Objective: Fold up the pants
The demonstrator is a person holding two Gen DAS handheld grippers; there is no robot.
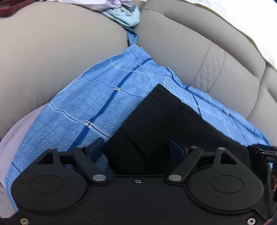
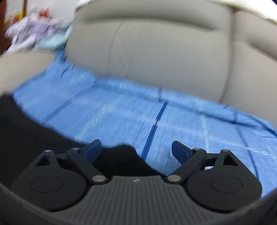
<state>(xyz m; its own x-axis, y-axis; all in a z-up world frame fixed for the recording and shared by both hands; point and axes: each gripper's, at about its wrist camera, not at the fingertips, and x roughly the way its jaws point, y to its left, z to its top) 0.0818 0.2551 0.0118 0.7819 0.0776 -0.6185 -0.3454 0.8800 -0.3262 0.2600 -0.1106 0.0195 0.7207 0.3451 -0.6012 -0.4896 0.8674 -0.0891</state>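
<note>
Black pants lie on a blue checked cloth spread over a grey sofa seat. My left gripper is open, its blue-padded fingers standing either side of a fold of the pants near the ribbed waistband. In the right wrist view, which is blurred by motion, my right gripper is open over the blue cloth, with an edge of the pants lying between and below its fingers.
The grey sofa backrest rises behind the cloth and a seat cushion lies at left. A heap of light blue and lilac clothes sits at the far end of the sofa; it also shows in the right wrist view.
</note>
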